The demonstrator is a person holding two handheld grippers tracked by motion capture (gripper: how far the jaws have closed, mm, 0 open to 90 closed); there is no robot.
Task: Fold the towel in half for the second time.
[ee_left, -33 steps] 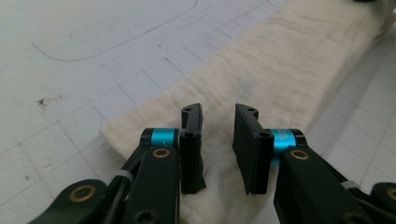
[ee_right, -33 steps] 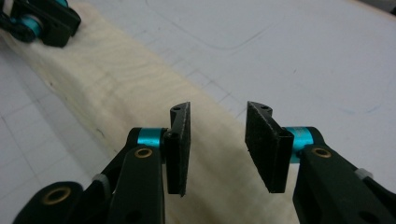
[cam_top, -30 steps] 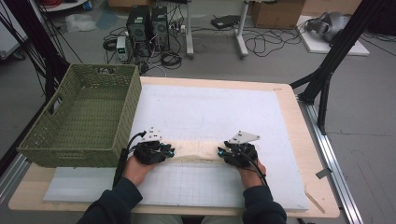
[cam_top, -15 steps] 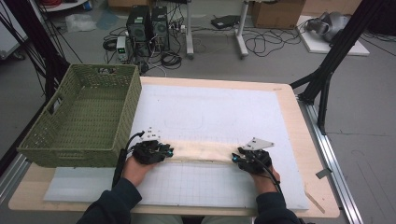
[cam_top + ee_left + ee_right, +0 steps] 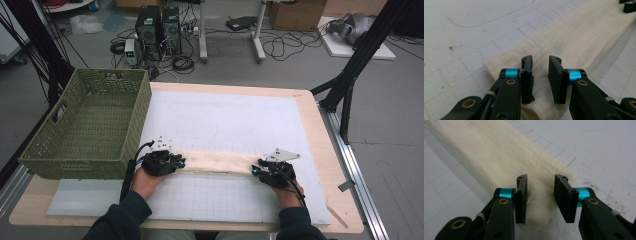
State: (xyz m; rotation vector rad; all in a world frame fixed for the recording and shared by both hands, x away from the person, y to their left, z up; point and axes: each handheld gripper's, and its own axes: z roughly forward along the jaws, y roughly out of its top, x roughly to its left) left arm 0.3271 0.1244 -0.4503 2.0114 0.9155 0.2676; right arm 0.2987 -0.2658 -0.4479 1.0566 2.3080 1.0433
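A long cream cloth strip (image 5: 217, 162) lies flat on the white grid mat (image 5: 225, 117), running left to right between my two grippers. My left gripper (image 5: 181, 162) sits at the strip's left end. In the left gripper view its jaws (image 5: 540, 58) stand apart over the cloth end (image 5: 574, 40). At the strip's right end is my right gripper (image 5: 255, 171). In the right gripper view its jaws (image 5: 540, 177) are parted, with a small bulge of cloth (image 5: 537, 202) rising between them.
A green woven basket (image 5: 85, 125) stands at the table's left, close to my left hand. The wooden table edge (image 5: 330, 150) runs along the right. Computers and cables lie on the floor beyond the table.
My right gripper has moved right and slightly toward me, and the cloth strip is now drawn out longer. The left gripper has stayed put.
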